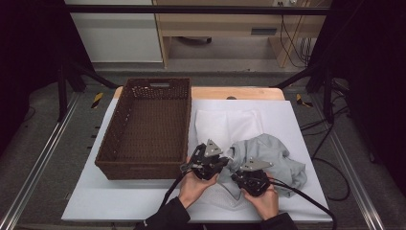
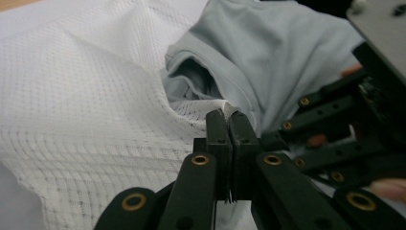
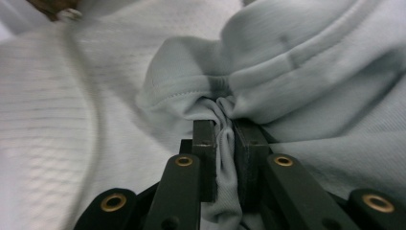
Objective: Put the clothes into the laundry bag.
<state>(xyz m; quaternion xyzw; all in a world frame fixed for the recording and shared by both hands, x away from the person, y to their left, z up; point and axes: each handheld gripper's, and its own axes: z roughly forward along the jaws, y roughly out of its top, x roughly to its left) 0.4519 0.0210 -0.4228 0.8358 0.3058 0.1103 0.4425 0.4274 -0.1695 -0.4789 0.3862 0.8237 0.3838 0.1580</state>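
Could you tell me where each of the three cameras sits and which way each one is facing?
High view: above the person's side, looking forward and down on the table, basket and garments; forearms and both grippers show.
Left gripper view: rides the left gripper, looking along jaws shut on the white mesh cloth.
Right gripper view: rides the right gripper, jaws shut on the grey garment.
All views share the grey garment.

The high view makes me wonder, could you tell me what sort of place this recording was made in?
Probably a lab or workshop set up for recording demonstrations, not a home. The table has a white cover and stands between metal floor rails, black frame struts rise around it, and loose cables lie on the grey floor.
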